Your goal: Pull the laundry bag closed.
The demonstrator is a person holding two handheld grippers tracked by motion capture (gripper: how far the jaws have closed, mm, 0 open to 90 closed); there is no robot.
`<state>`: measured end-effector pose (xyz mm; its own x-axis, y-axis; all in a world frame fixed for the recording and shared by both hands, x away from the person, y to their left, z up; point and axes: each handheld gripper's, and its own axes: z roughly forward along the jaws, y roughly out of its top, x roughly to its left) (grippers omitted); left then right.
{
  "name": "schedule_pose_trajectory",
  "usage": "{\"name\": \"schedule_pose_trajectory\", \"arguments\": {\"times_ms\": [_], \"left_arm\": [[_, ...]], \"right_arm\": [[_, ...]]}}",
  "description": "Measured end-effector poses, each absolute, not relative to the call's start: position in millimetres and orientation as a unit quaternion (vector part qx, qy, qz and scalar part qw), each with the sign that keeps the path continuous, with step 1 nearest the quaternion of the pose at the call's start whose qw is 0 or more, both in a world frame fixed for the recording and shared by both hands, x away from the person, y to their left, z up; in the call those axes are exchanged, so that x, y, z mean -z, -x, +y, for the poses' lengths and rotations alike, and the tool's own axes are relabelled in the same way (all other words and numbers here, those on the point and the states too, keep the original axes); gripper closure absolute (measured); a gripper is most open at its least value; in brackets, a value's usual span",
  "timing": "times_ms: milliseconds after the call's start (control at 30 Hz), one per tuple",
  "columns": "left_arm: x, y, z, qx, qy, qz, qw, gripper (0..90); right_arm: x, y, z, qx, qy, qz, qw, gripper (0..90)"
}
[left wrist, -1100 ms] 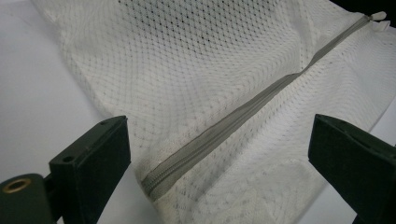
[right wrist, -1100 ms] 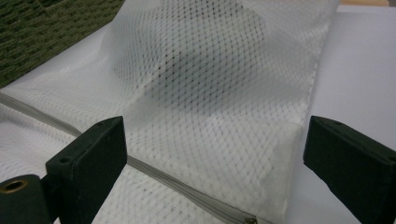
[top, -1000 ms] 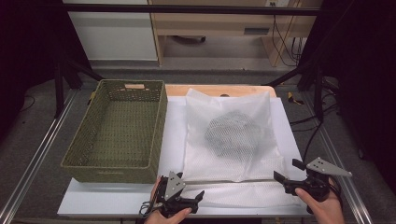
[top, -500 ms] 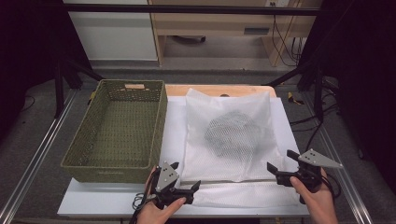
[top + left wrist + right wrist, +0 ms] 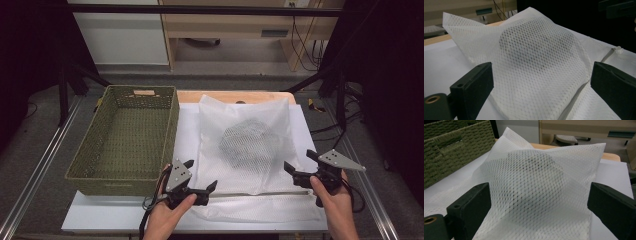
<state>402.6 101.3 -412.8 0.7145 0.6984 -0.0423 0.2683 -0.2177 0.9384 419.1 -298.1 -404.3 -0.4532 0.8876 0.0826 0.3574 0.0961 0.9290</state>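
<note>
A white mesh bag (image 5: 245, 145) lay flat on the white board (image 5: 125, 215) in the middle of the table, with a dark bundle (image 5: 249, 142) showing through its netting. The bag's near flap (image 5: 260, 206) spread toward the person, and a zipper line (image 5: 574, 100) ran along its near edge. The left gripper (image 5: 197, 186) sat just off the bag's near left corner, jaws wide apart and holding nothing. The right gripper (image 5: 300, 170) was at the bag's near right corner, jaws also spread and empty. Both gripper views looked across the bag between parted jaws. A green woven basket (image 5: 125, 140) stood just left of the bag.
</note>
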Motion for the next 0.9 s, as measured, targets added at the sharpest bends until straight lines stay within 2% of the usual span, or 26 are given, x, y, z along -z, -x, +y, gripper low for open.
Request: {"name": "schedule_pose_trajectory", "arguments": {"times_ms": [267,633,900], "left_arm": [[416,-418,94,-0.21,-0.755,0.31,0.538,3.8],[438,-427,89,-0.263,-0.756,0.261,0.54,3.8],[447,-413,90,-0.247,-0.75,0.258,0.556,3.2]], "right_arm": [[408,-422,-298,-0.493,-0.442,0.692,0.288,7.6],[422,-418,-307,-0.484,-0.431,0.686,0.33,9.1],[439,-411,-313,-0.446,-0.433,0.695,0.361,9.8]]}}
